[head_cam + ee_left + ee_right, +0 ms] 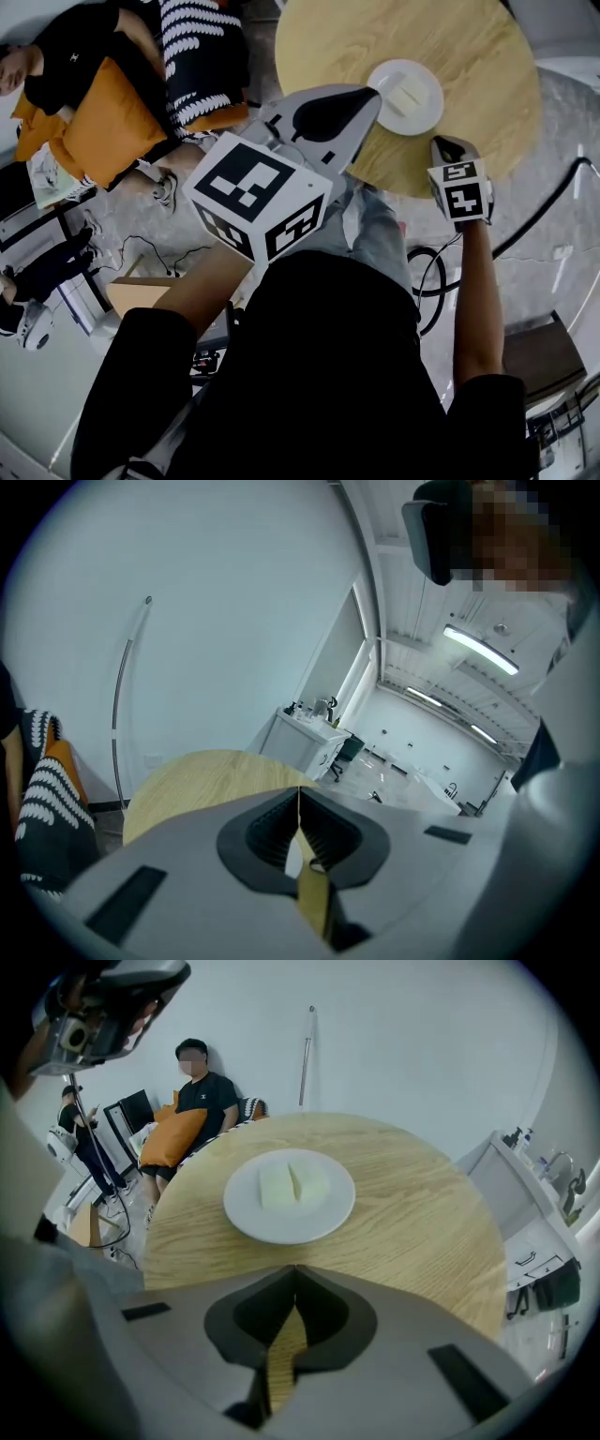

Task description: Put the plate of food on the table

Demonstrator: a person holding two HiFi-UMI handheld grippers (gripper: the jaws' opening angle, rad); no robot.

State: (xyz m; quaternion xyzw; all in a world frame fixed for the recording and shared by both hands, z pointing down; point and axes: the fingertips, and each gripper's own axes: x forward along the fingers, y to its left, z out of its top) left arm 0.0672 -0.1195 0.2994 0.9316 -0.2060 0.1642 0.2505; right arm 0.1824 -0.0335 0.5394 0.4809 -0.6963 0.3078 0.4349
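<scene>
A white plate [405,97] with two pale blocks of food [292,1183] rests on the round wooden table [469,56], close to its near edge. My right gripper [439,141] hovers at that near edge, just right of the plate, pointing steeply down. Its jaws are shut with nothing between them. In the right gripper view the plate [289,1194] lies just beyond the closed tips [295,1267]. My left gripper [375,92] is raised close to the head camera, left of the plate, shut and empty. Its tips [300,787] meet above the table [206,775].
A person sits on a sofa with an orange cushion [103,122] left of the table, also seen as a seated person [202,1091]. Black cables [431,272] lie on the floor below the table. A white counter [305,738] stands beyond the table.
</scene>
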